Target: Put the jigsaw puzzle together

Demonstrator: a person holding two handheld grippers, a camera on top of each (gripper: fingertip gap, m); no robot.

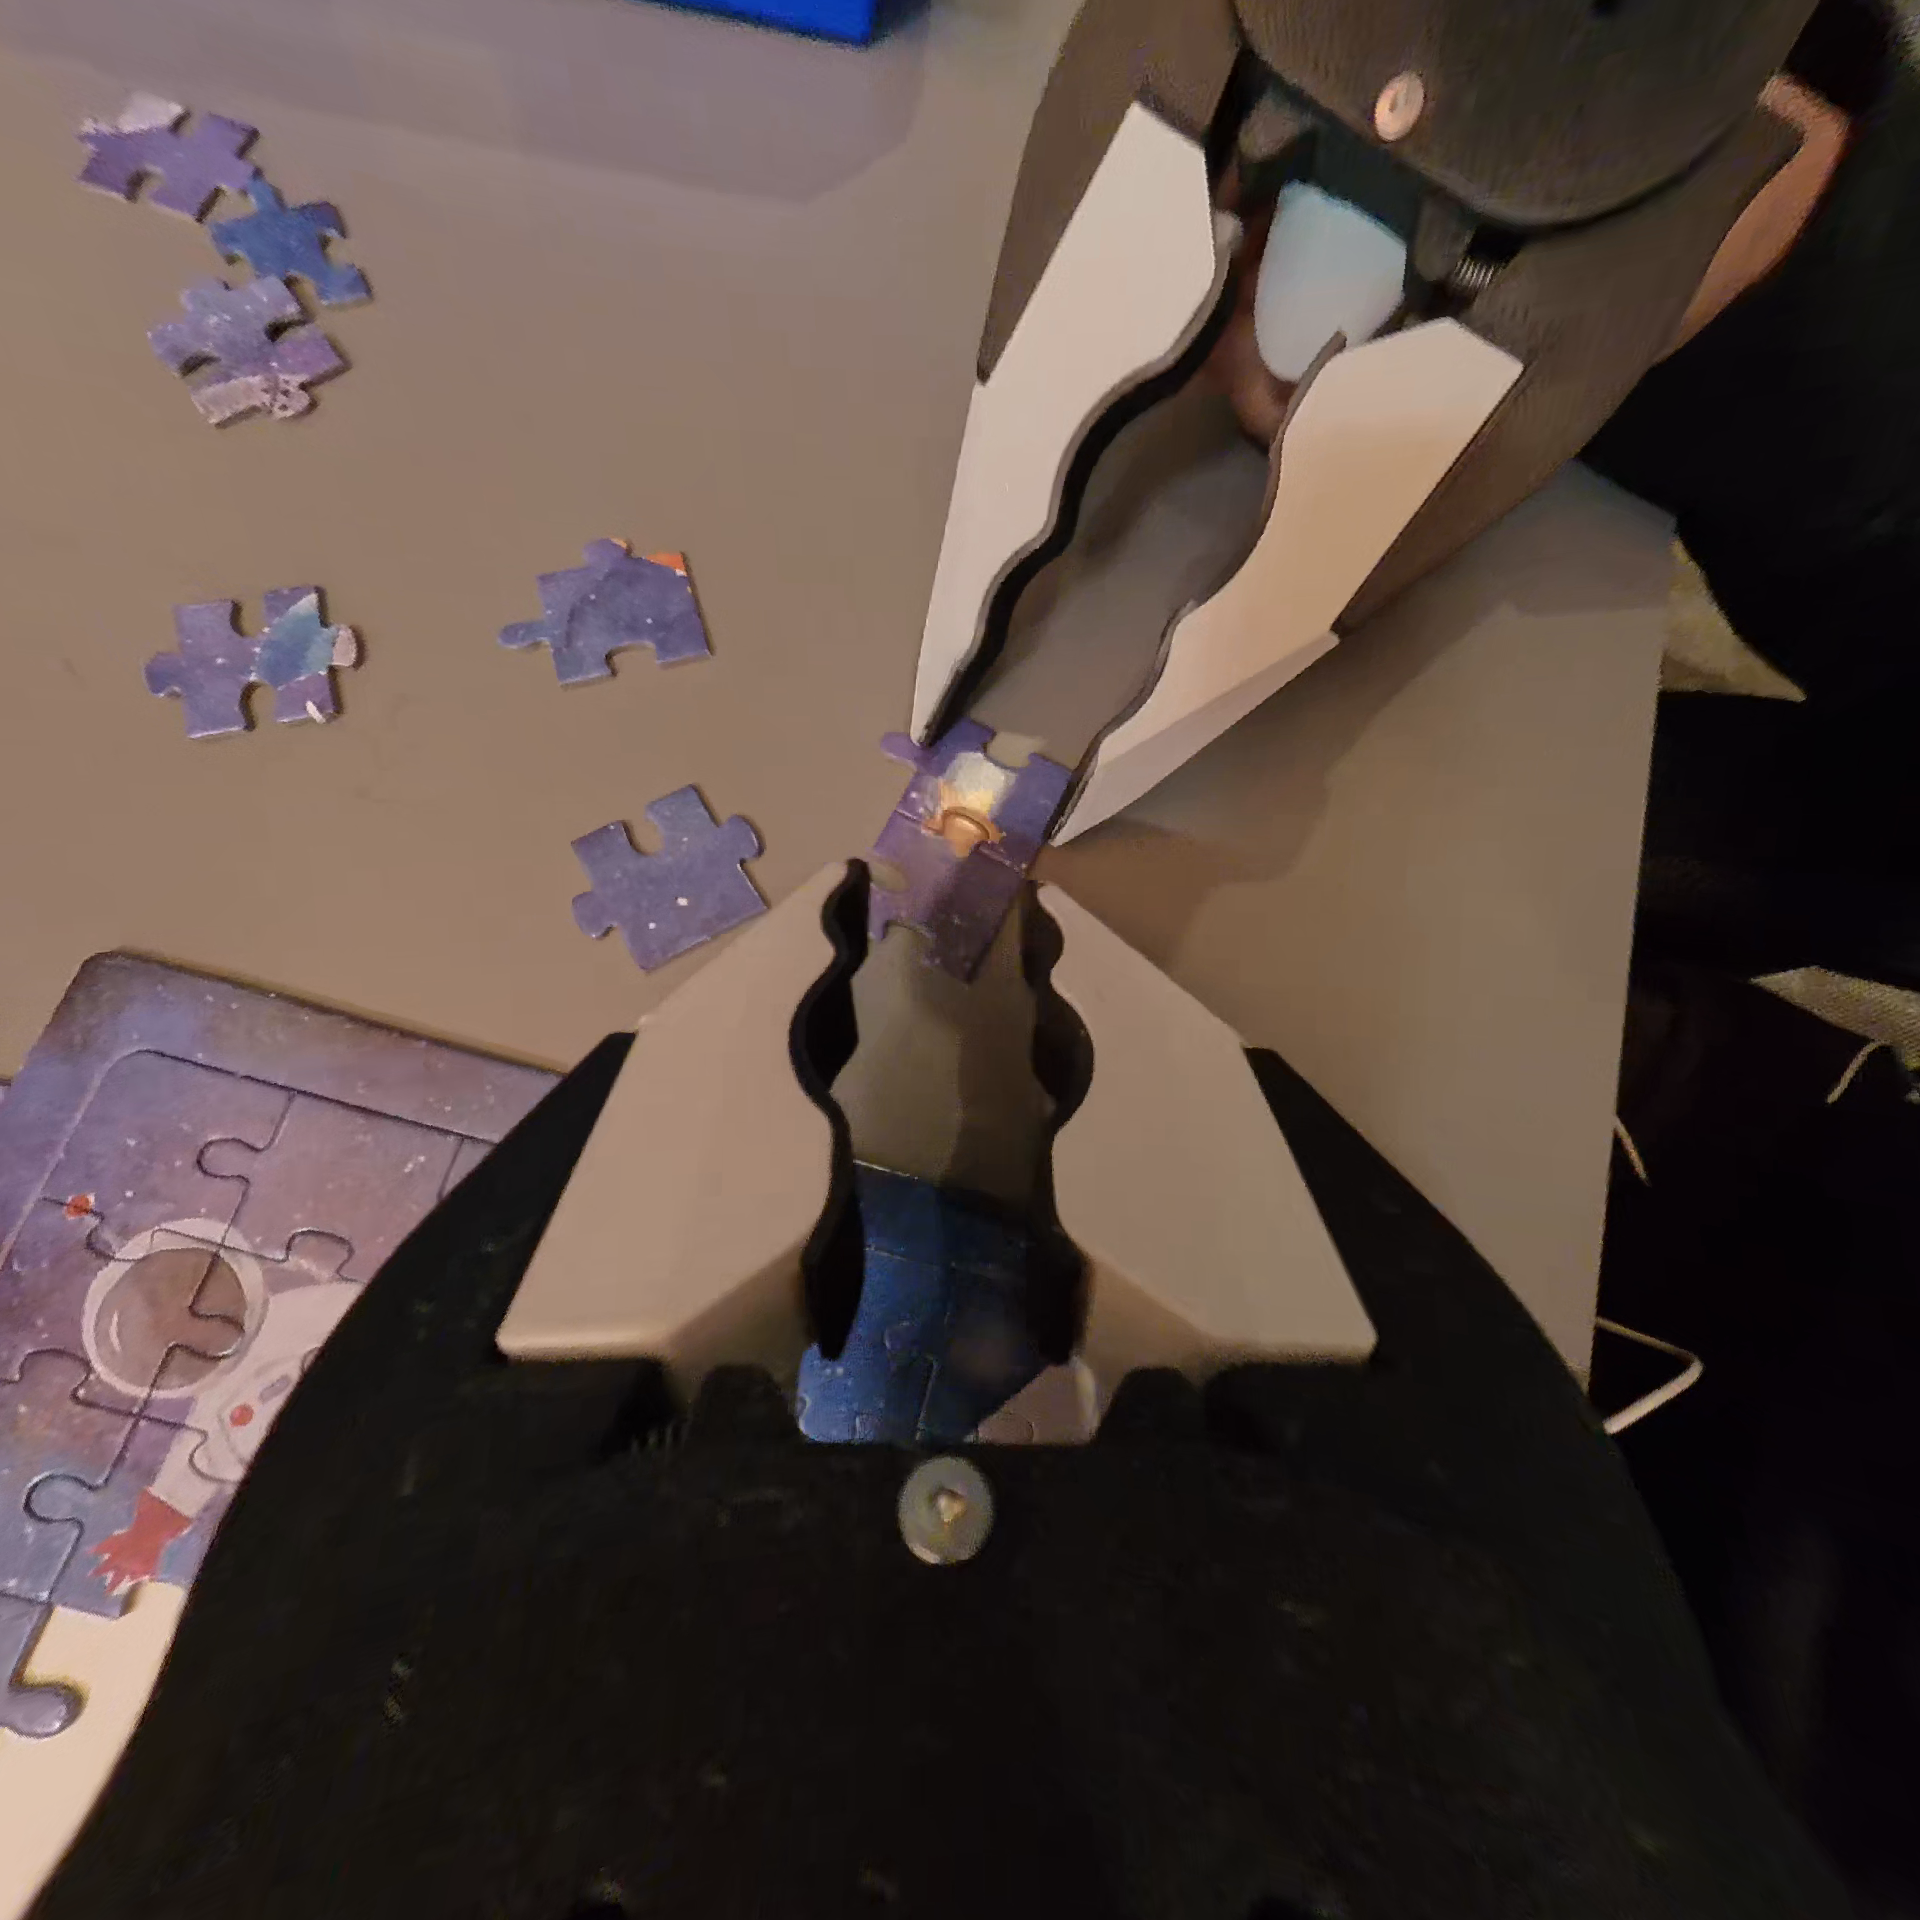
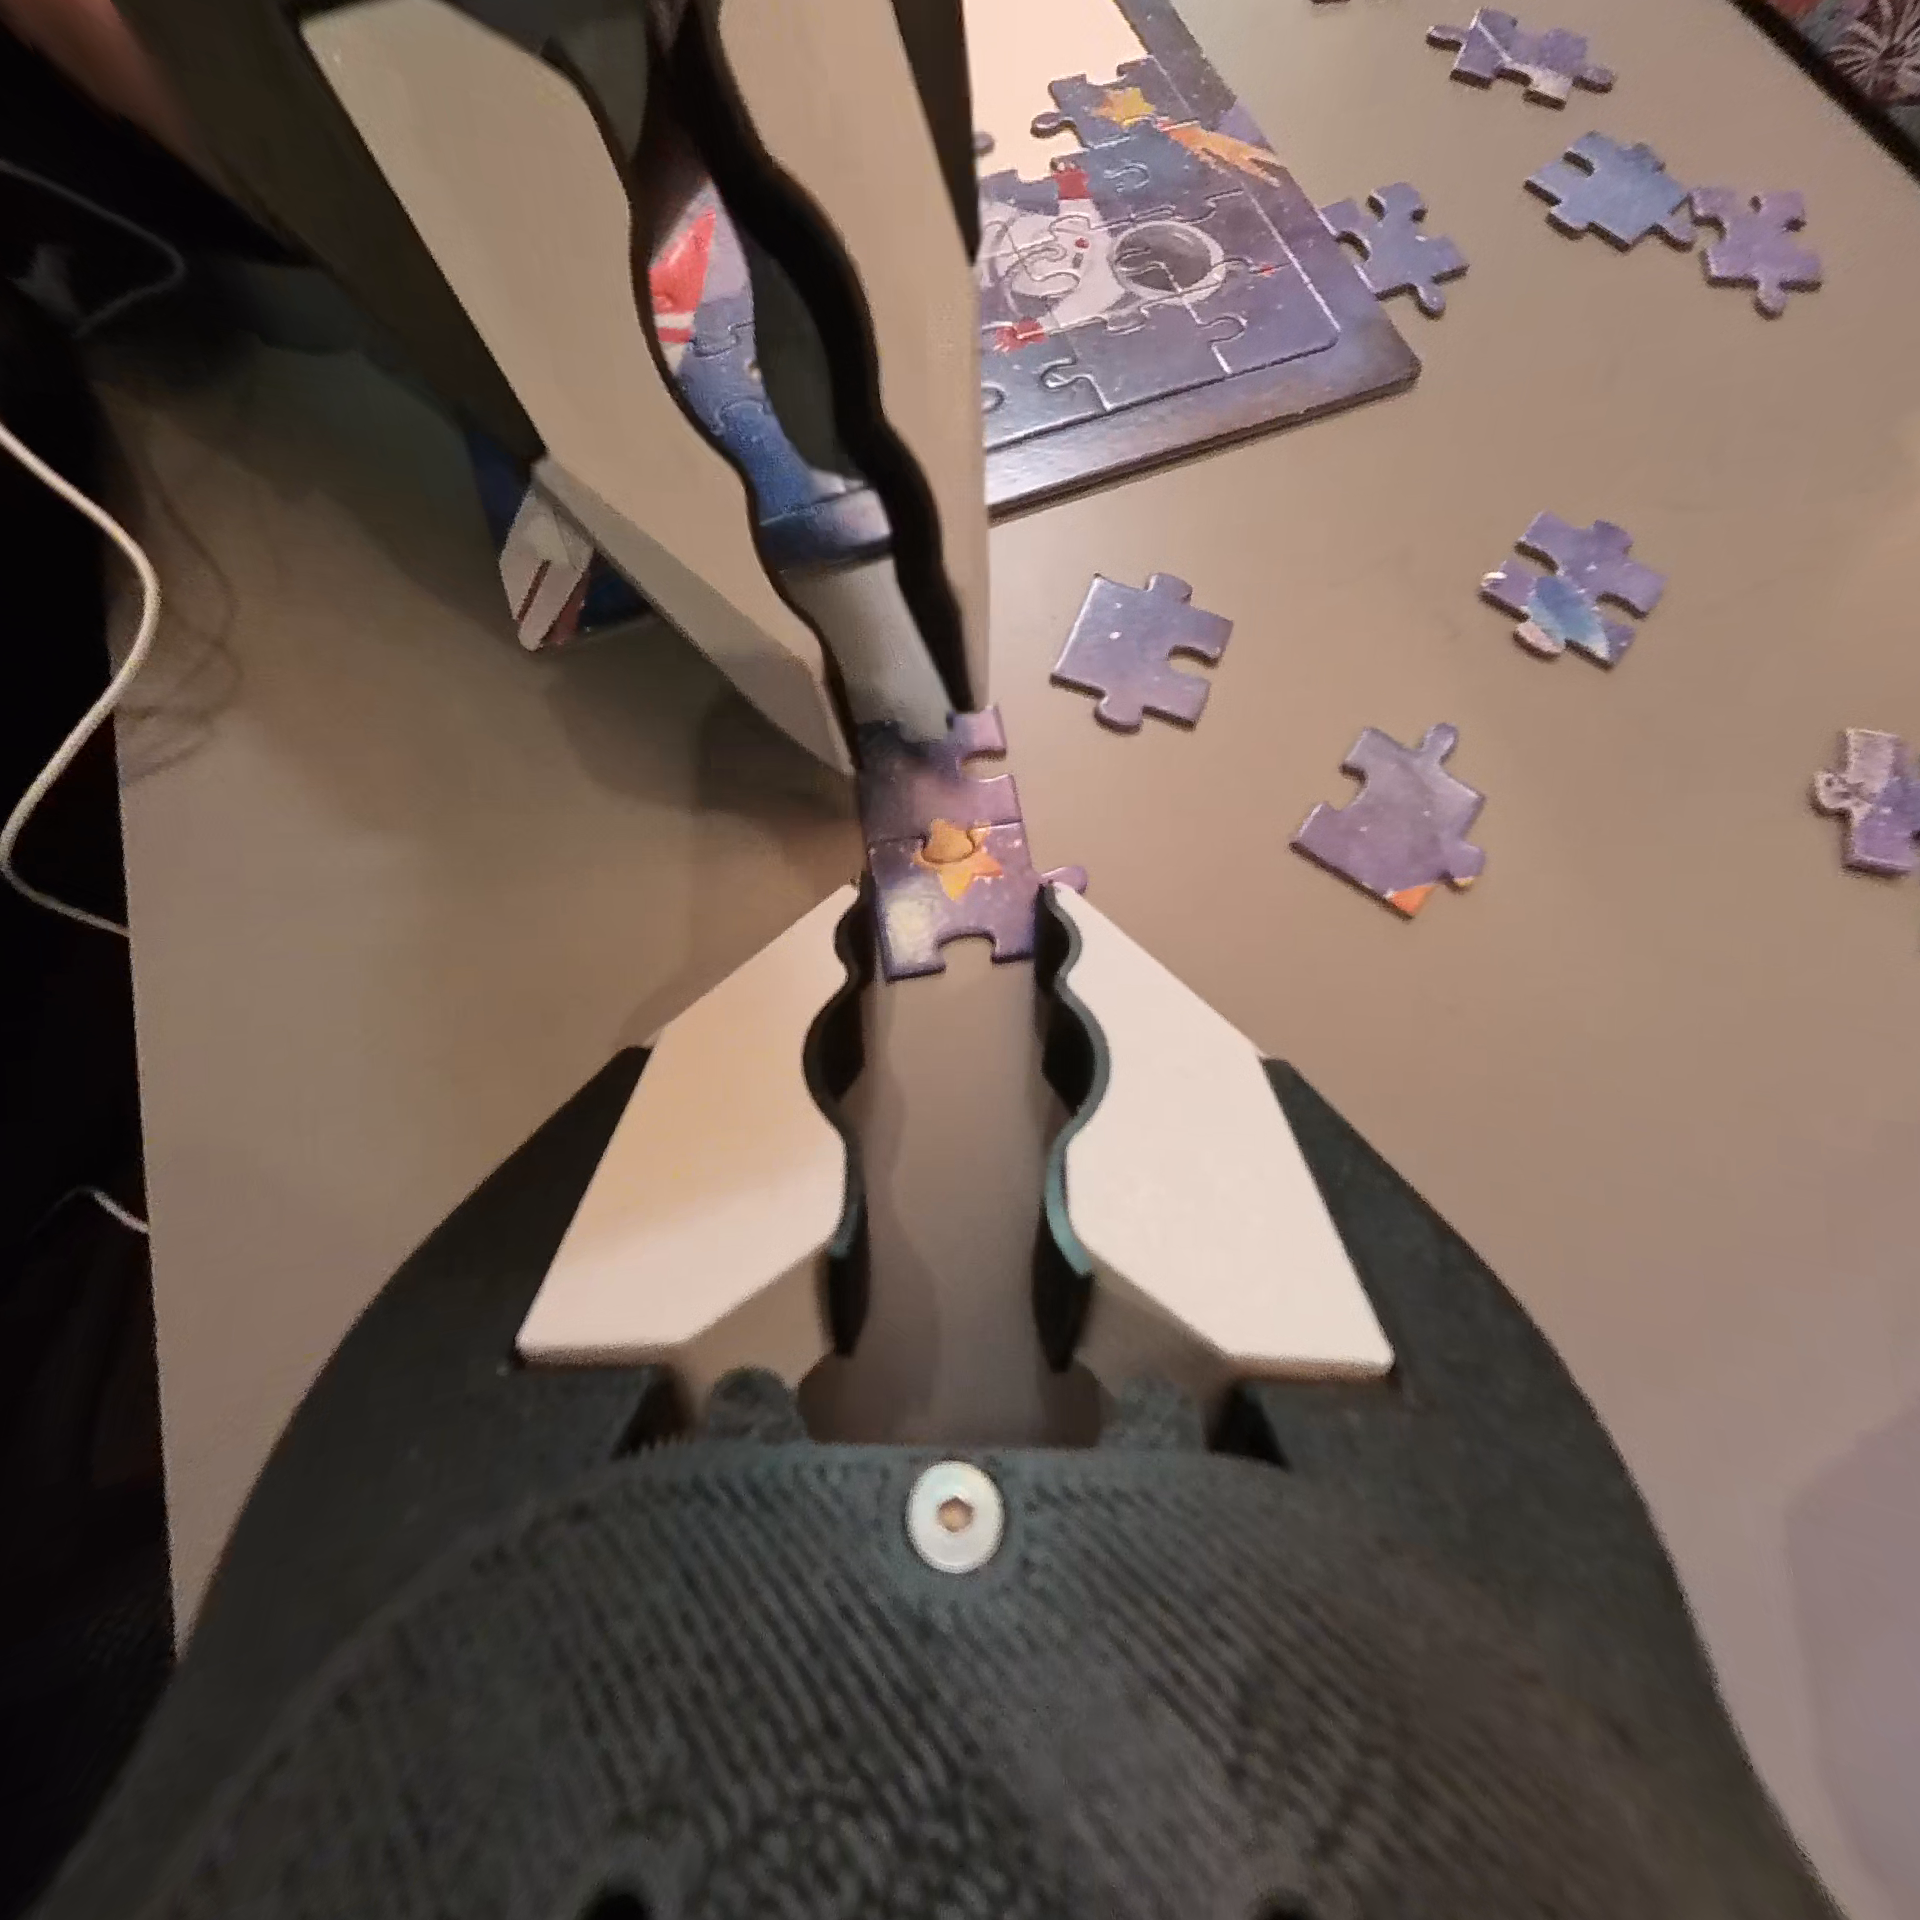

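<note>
Left gripper (image 1: 940, 883) and right gripper (image 2: 951, 914) each clamp one purple puzzle piece (image 1: 951, 914), (image 2: 961, 894); pieces interlocked near the table (image 1: 727, 416) edge.

Loose purple puzzle pieces (image 1: 665, 878) lie on the grey table (image 1: 623, 416), left of the left gripper (image 1: 945, 883). A part-built puzzle board (image 1: 208, 1195) sits nearer, under its left side.

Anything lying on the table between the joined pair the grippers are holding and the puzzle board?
Nothing lies on the straight line. The left gripper and right gripper each clamp one half of the joined pair. Bare table runs from there to the puzzle board. The nearest loose piece sits off to one side.
</note>
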